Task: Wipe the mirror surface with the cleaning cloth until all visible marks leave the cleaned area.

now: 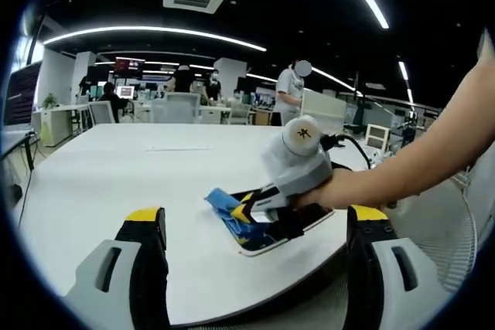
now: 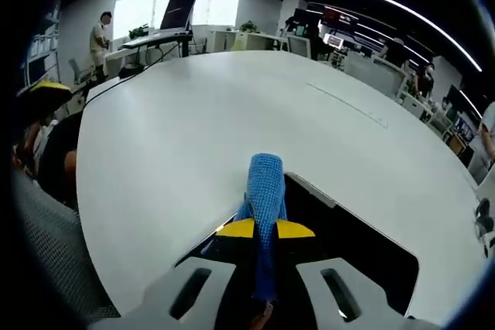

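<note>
Right gripper (image 2: 265,229) clamped on blue cloth (image 2: 264,187), pressed to mirror (image 2: 363,249) at lower centre of white surface (image 2: 193,129); left gripper (image 1: 255,226) open, idle; wiping judged underway, remaining marks indiscernible.

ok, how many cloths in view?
1. The cloth, blue, is pinched in the right gripper and lies on the mirror near the table edge. Others may be hidden under the gripper.

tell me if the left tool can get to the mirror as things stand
Probably yes, at its near edge. The left tool is open and empty, with bare table between it and the mirror. But the right tool, clamping the blue cloth, covers most of the glass.
</note>
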Motion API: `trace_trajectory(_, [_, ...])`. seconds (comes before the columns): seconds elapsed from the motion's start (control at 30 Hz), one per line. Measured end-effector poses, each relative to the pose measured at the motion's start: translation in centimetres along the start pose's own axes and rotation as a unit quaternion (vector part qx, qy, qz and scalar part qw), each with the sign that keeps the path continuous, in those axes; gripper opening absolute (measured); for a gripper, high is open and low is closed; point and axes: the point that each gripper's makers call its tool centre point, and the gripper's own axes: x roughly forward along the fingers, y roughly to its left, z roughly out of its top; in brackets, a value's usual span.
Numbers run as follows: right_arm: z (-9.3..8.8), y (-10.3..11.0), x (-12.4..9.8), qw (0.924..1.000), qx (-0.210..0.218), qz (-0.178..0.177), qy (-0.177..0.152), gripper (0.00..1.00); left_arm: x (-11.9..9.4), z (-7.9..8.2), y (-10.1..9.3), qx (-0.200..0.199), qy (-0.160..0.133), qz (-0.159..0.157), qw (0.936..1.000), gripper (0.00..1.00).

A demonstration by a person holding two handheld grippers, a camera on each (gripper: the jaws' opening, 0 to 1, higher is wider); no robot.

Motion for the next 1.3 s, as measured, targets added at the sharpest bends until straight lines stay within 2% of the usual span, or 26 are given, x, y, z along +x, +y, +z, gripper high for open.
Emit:
trace_trajectory(0.87, [1.4,-2.9,2.7,0.9999,0.005,-0.007,0.014,0.02,0.1,0.0,0.0,0.001,-0.001,-0.001,1.0,0.97])
trace_trajectory(1.3, [2.0,-3.3,3.1,0.9998,0.002,-0.01,0.017,0.02,0.1,0.0,0.0,0.002,-0.001,-0.002,1.0,0.97])
